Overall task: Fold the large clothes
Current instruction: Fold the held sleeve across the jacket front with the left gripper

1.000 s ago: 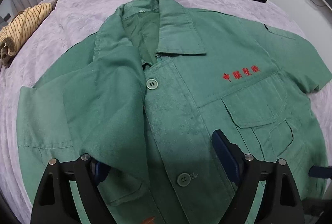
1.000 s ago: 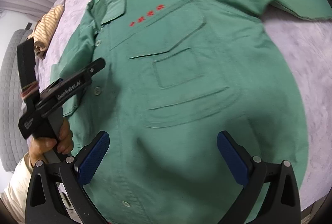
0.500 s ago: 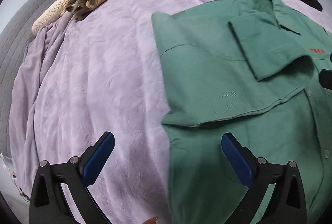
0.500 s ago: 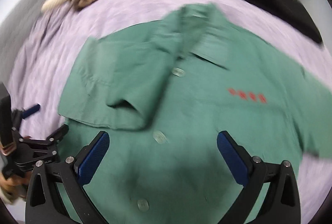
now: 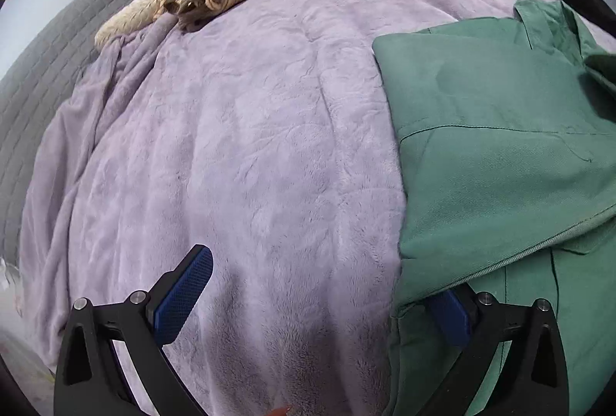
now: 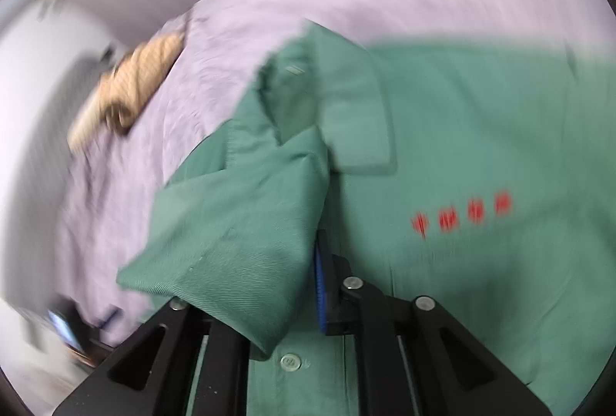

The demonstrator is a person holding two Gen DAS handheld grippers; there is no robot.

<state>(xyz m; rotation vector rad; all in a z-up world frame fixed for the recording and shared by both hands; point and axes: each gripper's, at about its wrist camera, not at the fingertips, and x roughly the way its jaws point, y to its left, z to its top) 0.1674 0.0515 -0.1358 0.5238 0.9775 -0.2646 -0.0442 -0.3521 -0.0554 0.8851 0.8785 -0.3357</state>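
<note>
Plush lilac blanket point(image 5: 238, 154) under twill green shirt point(image 6: 462, 131), sleeve folded

The left hand-held gripper point(image 5: 319, 296) gapes wide; the right hand-held gripper point(image 6: 308, 285) has just been closing.

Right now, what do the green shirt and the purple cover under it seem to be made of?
Shirt: probably a woven cotton-type twill, matte; fine diagonal ribbing shows, and it keeps crisp folds and stitched seams. Cover: probably a plush fleece, soft and slightly shiny; its short pile shows brushed, mottled marks and loose wrinkles.
</note>
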